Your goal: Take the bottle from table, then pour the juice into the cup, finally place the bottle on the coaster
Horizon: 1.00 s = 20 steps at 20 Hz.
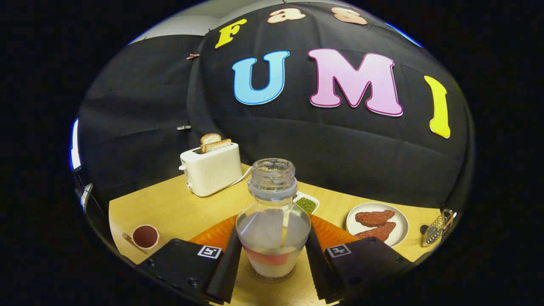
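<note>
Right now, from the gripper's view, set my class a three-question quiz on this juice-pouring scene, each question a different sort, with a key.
1. True or false: the gripper has its fingers on either side of the bottle.
2. What sticks out of the toaster: A) bread slices, B) a spoon, C) a napkin?
3. Fill in: the cup stands on the table, on the bottle's ____ side.

Key
1. True; both fingers sit against its sides, and the bottle appears to rest on a round coaster.
2. A.
3. Left.
</note>
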Each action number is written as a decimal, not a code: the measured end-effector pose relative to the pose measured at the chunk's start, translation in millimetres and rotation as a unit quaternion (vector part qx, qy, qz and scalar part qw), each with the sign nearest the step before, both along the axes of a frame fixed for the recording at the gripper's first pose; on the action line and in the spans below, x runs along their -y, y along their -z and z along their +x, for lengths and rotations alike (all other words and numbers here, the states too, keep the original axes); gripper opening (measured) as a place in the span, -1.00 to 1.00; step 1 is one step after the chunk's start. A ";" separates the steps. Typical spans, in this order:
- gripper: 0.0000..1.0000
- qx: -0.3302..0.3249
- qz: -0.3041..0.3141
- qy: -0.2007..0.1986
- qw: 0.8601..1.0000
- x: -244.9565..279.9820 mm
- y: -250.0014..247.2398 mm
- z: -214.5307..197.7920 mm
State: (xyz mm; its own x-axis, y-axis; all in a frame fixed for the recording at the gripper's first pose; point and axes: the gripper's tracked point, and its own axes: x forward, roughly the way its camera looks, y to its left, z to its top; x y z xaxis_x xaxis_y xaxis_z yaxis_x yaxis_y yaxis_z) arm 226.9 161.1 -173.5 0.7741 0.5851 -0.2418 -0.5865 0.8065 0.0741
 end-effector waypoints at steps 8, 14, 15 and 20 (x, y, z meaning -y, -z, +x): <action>0.49 0.000 0.014 -0.002 1.000 -4.2 29.6 10.1; 0.52 0.014 -0.018 -0.017 1.000 -6.6 44.5 3.6; 0.53 0.021 -0.014 -0.016 1.000 -6.5 43.0 3.6; 0.57 0.009 -0.013 -0.010 1.000 -1.6 45.6 4.9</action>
